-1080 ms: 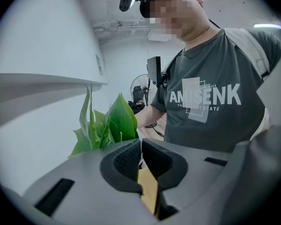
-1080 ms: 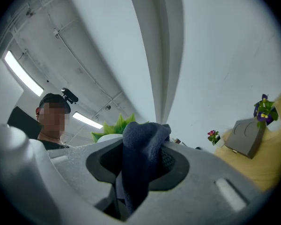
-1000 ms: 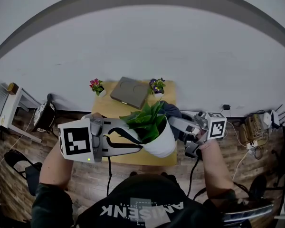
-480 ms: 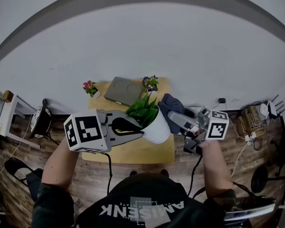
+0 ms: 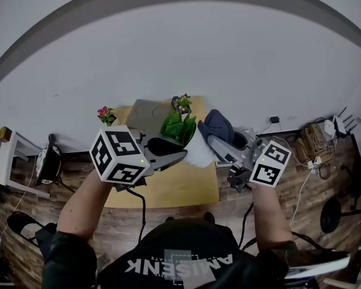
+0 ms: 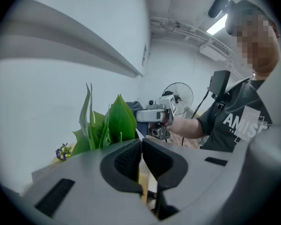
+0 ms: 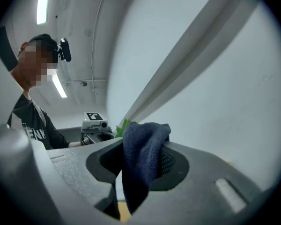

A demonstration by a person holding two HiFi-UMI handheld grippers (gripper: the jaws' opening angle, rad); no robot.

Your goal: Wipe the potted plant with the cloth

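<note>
**Potted plant held up between two claws, cloth beside its leaves**

Counted from near to far, there are two claws, one potted plant, one cloth, one desk, one grey board and two small flowering pots. The person is reaching the left claw point(image 5: 183, 155) and the right claw point(image 5: 206, 138) out over the yellow desk point(image 5: 168, 188). The potted plant point(image 5: 198, 151) is hanging above the desk between them and tilting. It is a plain white pot carrying broad, pointed green leaves. The left claw is clenching almost fully and pinching the pot's rim. The right claw is gripping the dark blue cloth point(image 5: 219, 124), which is bunching past the pads just beside the leaves; whether it is touching them cannot be told. Farther back, the grey board point(image 5: 145, 110) is lying on the desk, with a pink-flowered pot point(image 5: 105, 114) and a purple-flowered pot point(image 5: 182, 103) standing on either side of it.
</note>
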